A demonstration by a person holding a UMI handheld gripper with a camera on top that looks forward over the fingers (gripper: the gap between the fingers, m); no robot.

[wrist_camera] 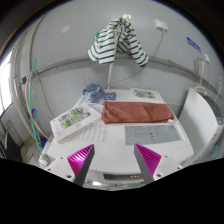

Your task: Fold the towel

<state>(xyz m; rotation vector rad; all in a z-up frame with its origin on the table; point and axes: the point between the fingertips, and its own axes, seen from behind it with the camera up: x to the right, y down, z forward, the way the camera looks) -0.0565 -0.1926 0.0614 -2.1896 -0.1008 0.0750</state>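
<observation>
A reddish-brown towel (137, 111) lies flat on the white table (112, 138), well beyond my fingers. A folded grey-blue cloth (152, 133) lies just in front of it, closer to my right finger. My gripper (113, 158) is open and empty, held above the table's near part, with its magenta pads (80, 158) spread wide apart. Nothing is between the fingers.
A printed sheet (74, 119) lies left of the towel and another (146, 95) behind it. A small blue object (94, 93) sits at the back left. A green-and-white striped garment (118, 40) hangs on the wall behind. A white chair (203, 115) stands at the right.
</observation>
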